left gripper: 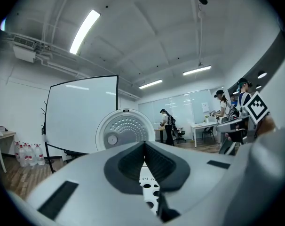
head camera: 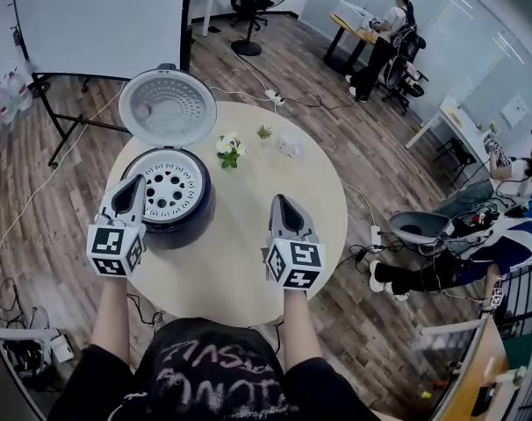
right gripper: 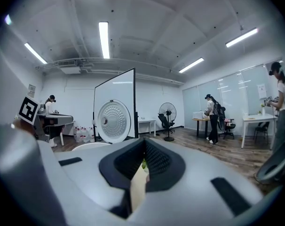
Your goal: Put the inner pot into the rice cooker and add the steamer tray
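The dark rice cooker [head camera: 180, 228] stands on the left part of the round table [head camera: 248, 266], its lid [head camera: 167, 106] swung up and back. A white perforated steamer tray [head camera: 171, 187] sits in its mouth; the inner pot under it is hidden. My left gripper [head camera: 136, 182] hovers over the cooker's near left rim, shut and empty. The right gripper [head camera: 279, 202] is over mid-table, apart from the cooker, also shut with nothing in it. In the left gripper view the closed gripper [left gripper: 144, 145] frames the tray's holes [left gripper: 148, 189] and the lid [left gripper: 123, 128]. The right gripper view shows the shut gripper [right gripper: 145, 142] and the lid [right gripper: 112, 120].
Two small potted plants [head camera: 230, 149] [head camera: 264, 132] and a small white object [head camera: 289, 146] sit at the table's far side. A white screen on a stand [head camera: 99, 24] is behind the cooker. Cables and a power strip [head camera: 377, 235] lie on the floor; people work at the right.
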